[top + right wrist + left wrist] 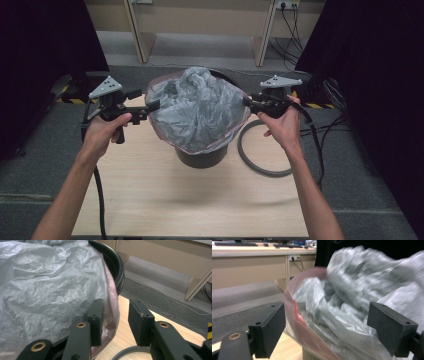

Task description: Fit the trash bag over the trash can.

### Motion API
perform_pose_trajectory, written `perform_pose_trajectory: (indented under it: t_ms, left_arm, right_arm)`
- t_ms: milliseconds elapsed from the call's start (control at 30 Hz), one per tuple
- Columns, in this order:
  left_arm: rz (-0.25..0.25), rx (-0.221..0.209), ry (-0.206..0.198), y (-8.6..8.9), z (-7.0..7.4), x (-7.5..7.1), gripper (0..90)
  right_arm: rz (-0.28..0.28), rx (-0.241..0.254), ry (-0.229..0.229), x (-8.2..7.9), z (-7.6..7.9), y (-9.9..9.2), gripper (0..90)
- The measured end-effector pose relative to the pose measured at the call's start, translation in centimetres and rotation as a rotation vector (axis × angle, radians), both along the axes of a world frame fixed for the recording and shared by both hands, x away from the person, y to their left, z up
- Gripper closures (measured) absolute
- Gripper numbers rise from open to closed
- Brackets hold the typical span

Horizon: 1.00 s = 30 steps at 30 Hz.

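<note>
Standing at the table's far edge, the black bin wore a grey bag with a pink rim. My left claw gaped wide around that rim; my right claw, narrower, straddled it without visibly pinching. A loose ring lay near the right edge.

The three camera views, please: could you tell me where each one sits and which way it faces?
High view: above the person's side, looking forward and down on the table; both forearms, left gripper and right gripper show.
Left gripper view: rides that gripper, facing the bag's red-edged rim between wide-apart jaws.
Right gripper view: rides that gripper, facing the bag and black bin; its jaws straddle the bag's edge.
Shared: the grey bag; the black ring shows in the high and right gripper views.
</note>
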<state>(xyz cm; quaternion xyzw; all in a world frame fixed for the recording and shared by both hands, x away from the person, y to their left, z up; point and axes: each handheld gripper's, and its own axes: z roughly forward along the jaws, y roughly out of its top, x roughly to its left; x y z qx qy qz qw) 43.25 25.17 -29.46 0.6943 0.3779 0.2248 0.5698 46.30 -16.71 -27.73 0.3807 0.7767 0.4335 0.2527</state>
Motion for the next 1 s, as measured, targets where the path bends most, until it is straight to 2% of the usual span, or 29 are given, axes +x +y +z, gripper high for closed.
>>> perform_pose_trajectory:
  t_ms: [133,233,300,400,467,567,667,800,900,1000]
  left_arm:
    - [0.003,-0.019,0.038,0.5,-1.1,0.6,15.0]
    - [-0.019,-0.048,0.065,0.8,-1.5,0.9,22.8]
    - [-0.047,-0.079,0.077,1.1,-1.7,1.0,36.5]
    - [-0.073,-0.096,0.084,1.4,-2.1,1.2,55.1]
    - [-0.068,-0.107,0.093,1.5,-2.5,1.4,62.6]
    - [-0.072,-0.15,0.103,1.8,-3.2,1.9,71.6]
    - [-0.067,-0.165,0.112,1.9,-3.9,2.4,76.5]
    - [-0.077,-0.188,0.113,1.9,-4.7,2.7,79.3]
    - [-0.074,-0.173,0.109,1.8,-5.1,2.5,80.3]
    - [-0.074,-0.175,0.107,1.7,-5.3,2.5,81.1]
  right_arm:
    - [0.002,-0.012,0.009,0.5,-0.2,0.0,70.3]
    - [-0.001,-0.022,0.003,1.2,-0.3,-0.1,76.1]
    - [-0.005,-0.021,0.006,1.9,-0.4,0.0,78.0]
    - [-0.01,-0.027,0.013,3.2,-0.6,0.0,80.5]
    - [-0.01,-0.023,0.02,4.0,-0.8,0.1,81.6]
    - [-0.004,0.008,0.038,5.3,-1.3,0.0,82.7]
    - [-0.005,0.006,0.047,6.3,-2.0,0.0,85.2]
    - [0.021,0.054,0.064,7.1,-2.8,-0.1,88.1]
    - [0.03,0.052,0.07,7.4,-3.3,-0.2,89.7]
    - [0.025,0.064,0.083,7.9,-3.7,-0.3,90.0]
